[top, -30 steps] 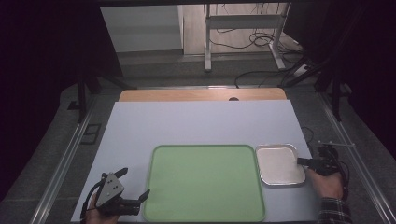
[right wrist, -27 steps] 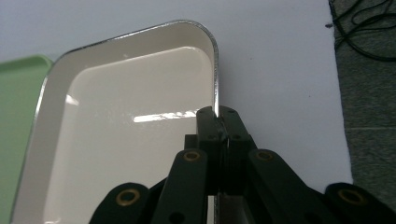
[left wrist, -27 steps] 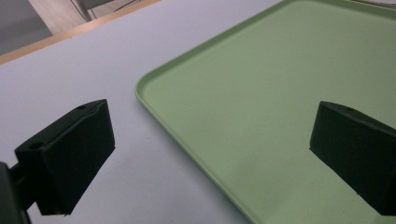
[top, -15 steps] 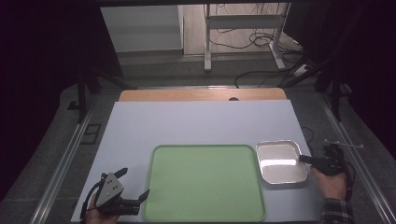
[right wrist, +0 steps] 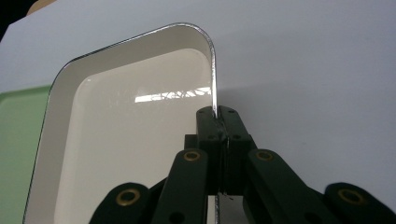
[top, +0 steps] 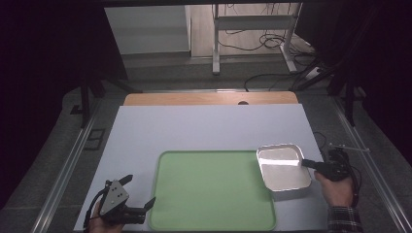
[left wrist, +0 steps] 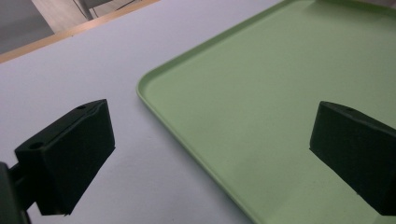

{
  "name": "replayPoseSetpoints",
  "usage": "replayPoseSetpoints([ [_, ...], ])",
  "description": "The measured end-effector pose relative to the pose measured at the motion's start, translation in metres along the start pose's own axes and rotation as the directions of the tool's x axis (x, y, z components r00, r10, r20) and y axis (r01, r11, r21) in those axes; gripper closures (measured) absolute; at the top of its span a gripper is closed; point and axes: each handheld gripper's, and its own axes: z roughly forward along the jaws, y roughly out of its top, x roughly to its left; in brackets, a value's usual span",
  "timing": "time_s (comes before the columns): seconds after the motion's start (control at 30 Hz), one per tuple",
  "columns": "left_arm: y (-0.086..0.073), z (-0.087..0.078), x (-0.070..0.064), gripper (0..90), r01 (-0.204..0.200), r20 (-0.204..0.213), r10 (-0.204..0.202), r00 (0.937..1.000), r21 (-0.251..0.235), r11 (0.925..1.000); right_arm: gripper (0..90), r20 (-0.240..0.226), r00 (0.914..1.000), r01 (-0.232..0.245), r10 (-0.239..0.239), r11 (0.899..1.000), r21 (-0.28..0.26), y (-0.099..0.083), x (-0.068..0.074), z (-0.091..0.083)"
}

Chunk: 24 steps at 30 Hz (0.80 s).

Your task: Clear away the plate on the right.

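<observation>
Nearest, left gripper point(top: 138, 195) sits low on the white table point(top: 204, 126), held in a hand point(top: 99, 221), jaws spread wide, nothing between them; one jaw hangs over the table, the other over the green tray point(left wrist: 280, 102). Tray is flat, matte plastic, rounded corners, low raised lip. Right hand point(top: 336, 190) reaches in from the near edge, right gripper point(right wrist: 218, 116) pressed together on the thin rim of the metal pan point(right wrist: 116, 135). Pan is shallow, rectangular, rounded corners, glossy pale inside, lying ahead-left of those jaws, overlapping the tray's edge.
</observation>
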Motion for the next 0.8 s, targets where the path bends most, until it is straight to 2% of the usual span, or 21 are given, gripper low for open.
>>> replayPoseSetpoints([
  [0.37,0.0,0.0,0.0,0.0,0.0,-0.001,0.0,1.0,0.0,1.0,89.0,-0.057,0.9978,0.038,-0.036,0.999,0.032,-0.001,0.027,0.014],
  [0.8,0.0,0.0,0.0,0.0,-0.001,-0.002,0.001,1.0,0.001,1.0,88.9,-0.113,0.9902,0.09,-0.082,0.994,0.064,-0.006,0.057,0.029],
])
